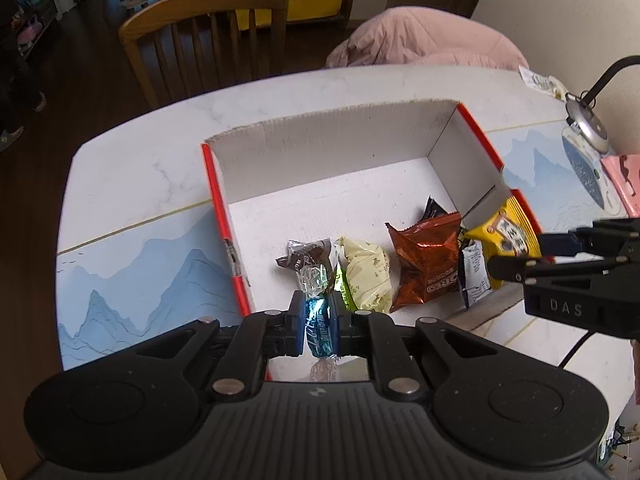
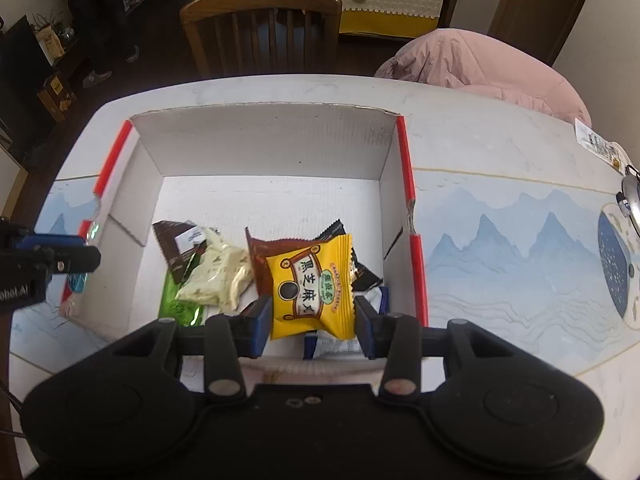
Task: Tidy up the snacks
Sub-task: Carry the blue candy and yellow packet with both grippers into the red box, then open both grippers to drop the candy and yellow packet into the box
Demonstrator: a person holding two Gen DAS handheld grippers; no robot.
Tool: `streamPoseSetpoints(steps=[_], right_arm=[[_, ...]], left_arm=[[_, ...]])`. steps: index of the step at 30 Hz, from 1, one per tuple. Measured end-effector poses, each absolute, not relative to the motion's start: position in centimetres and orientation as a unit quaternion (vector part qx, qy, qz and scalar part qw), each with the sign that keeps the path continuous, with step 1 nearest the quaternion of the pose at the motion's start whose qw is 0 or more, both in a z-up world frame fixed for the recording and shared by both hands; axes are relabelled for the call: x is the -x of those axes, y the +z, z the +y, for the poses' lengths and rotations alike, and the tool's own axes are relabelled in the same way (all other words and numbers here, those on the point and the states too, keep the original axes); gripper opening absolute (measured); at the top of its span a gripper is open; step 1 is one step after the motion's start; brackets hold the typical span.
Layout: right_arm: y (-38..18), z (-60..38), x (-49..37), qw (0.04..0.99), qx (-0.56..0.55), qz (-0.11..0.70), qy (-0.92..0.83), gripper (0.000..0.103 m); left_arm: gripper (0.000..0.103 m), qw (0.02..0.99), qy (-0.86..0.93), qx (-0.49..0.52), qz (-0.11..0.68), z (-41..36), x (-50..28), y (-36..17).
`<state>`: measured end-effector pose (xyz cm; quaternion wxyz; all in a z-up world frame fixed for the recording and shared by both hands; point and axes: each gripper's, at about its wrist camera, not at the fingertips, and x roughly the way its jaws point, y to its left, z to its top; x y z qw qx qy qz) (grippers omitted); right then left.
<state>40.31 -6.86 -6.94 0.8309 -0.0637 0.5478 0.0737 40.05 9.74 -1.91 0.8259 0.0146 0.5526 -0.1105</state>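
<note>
Two grippers hover over the near edge of an open cardboard box [image 2: 264, 148], white inside with red-edged side walls, that sits on a pale table [image 2: 500, 152] printed with blue mountains. The left gripper [image 1: 317, 326] is clamped tight on a twist-wrapped candy in blue foil [image 1: 318, 330], its clear crinkled ends sticking out ahead of and behind the blue pads; in the left wrist view the candy sits above the box's near rim, close to the left wall. The right gripper [image 2: 313, 318] has its jaws part-way apart, pressing from both sides on a yellow snack packet [image 2: 310, 286] printed with dark characters (a puffy square pouch, held upright between the pads) above the right half of the box. On the box floor lies a loose row of other snacks: a brown wrapped piece [image 1: 306, 256] at the left, a cream packet [image 1: 366, 276] over a green foil one [image 2: 178, 306], an orange-brown Oreo pack [image 1: 426, 266], a small black wrapper [image 1: 434, 208] behind it and a white-and-navy sachet [image 1: 474, 276] near the right wall. Beyond the table stand a wooden chair [image 2: 264, 20] and a heap of pink quilted fabric [image 2: 480, 64]. A lamp base [image 1: 588, 128] rests at the table's far right.
</note>
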Motion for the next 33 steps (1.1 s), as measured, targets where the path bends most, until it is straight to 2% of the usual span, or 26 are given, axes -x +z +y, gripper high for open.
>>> streamPoseSetpoints(steps=[12, 21, 33], right_arm=[[-10.5, -6.8, -42.3, 0.816, 0.065, 0.57, 0.067, 0.042], [-11.1, -6.6, -42.0, 0.812, 0.063, 0.577, 0.064, 0.042], [-9.9, -6.4, -40.4, 0.817, 0.057, 0.57, 0.068, 0.044]], left_arm=[[0.012, 0.808, -0.11, -0.036, 0.578, 8.6, -41.4, -5.8], [0.012, 0.797, -0.106, -0.05, 0.592, 8.0, -41.2, -7.7], [0.014, 0.799, -0.109, -0.048, 0.589, 8.1, -39.7, -7.2]])
